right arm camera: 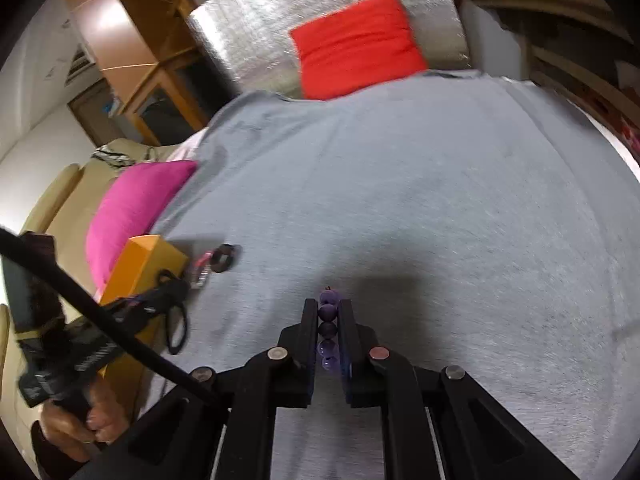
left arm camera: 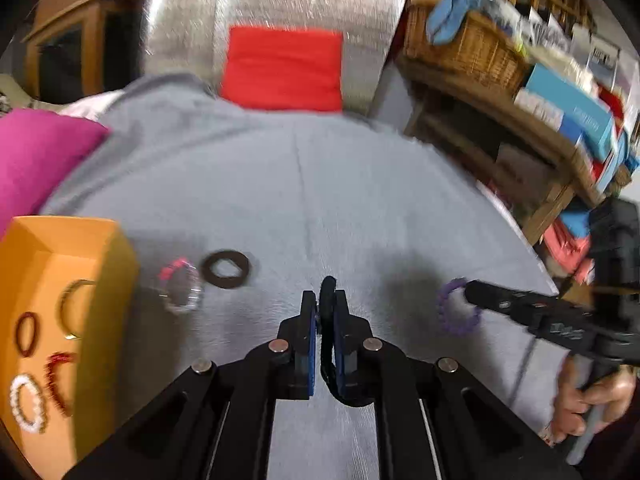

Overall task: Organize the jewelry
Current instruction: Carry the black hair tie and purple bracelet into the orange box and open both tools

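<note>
Left gripper (left arm camera: 325, 304): clenched on a black band (left arm camera: 329, 336), held above the grey cloth (left arm camera: 360, 200).
Right gripper (right arm camera: 329, 308): clenched on a purple bead bracelet (right arm camera: 328, 332), also held above the cloth.
Near left gripper: dark ring (left arm camera: 225, 269) and clear-pink bracelet (left arm camera: 181, 288) lie on the cloth, just beside the orange box (left arm camera: 116, 256).
Box contents: gold bangle (left arm camera: 74, 308), red rings (left arm camera: 26, 334), white bead bracelet (left arm camera: 26, 402).
Around: pink cushion (left arm camera: 40, 152) behind box, red cushion (left arm camera: 282, 68) at far edge, cluttered shelf (left arm camera: 520, 92) on the right.
In the way: nothing lies between the grippers and the box.
Left view only: box interior, shelf, right hand (left arm camera: 588, 404).
Right view only: bracelet beads between pads, left hand (right arm camera: 76, 424), black cable (right arm camera: 100, 312) crossing.
Blur: heavy in both views.
</note>
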